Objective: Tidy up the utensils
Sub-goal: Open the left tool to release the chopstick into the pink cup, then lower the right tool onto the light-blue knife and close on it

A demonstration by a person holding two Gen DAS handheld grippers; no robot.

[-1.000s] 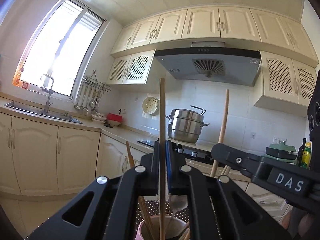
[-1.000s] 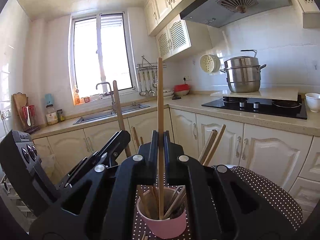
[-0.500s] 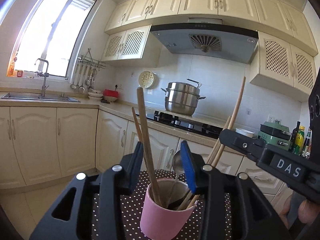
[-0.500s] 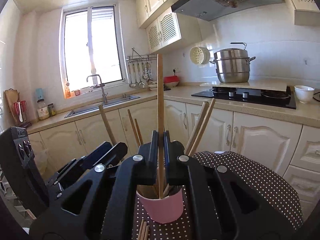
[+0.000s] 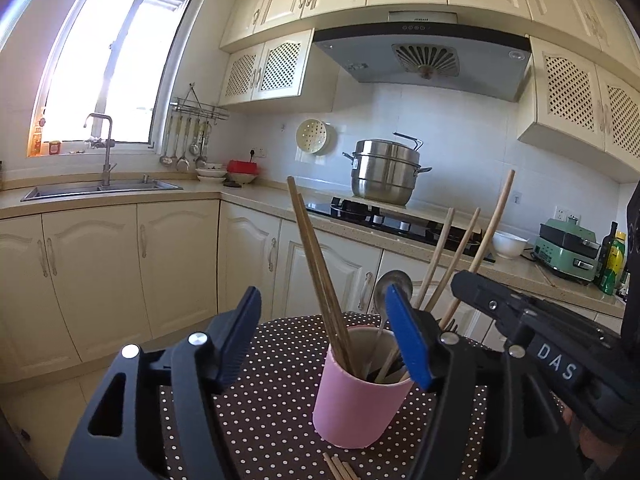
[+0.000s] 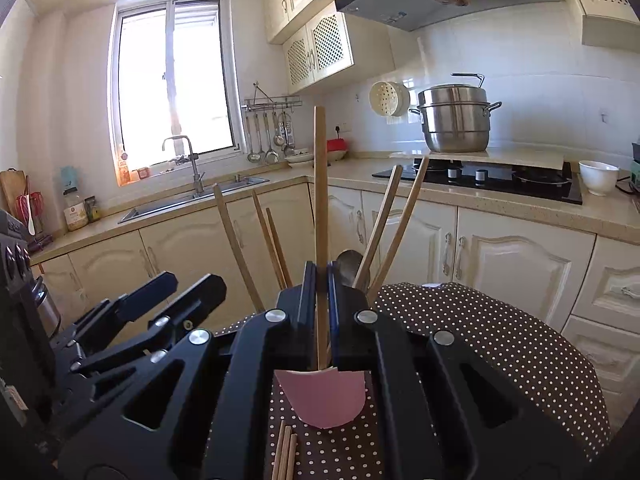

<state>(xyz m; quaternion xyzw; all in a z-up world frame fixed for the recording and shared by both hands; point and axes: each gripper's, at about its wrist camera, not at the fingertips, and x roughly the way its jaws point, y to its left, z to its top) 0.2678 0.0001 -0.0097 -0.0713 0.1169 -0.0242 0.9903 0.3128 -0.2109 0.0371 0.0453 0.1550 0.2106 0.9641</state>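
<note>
Right gripper (image 5: 472,292) marked "DAS"; left gripper (image 5: 326,336) opening over cup (image 5: 360,396)

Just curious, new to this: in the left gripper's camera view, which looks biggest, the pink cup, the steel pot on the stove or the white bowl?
1. pink cup, though nearness to the camera inflates it
2. steel pot
3. white bowl

Right tool (image 6: 322,280) clamps chopstick (image 6: 320,184) over pink cup (image 6: 326,398).
</note>
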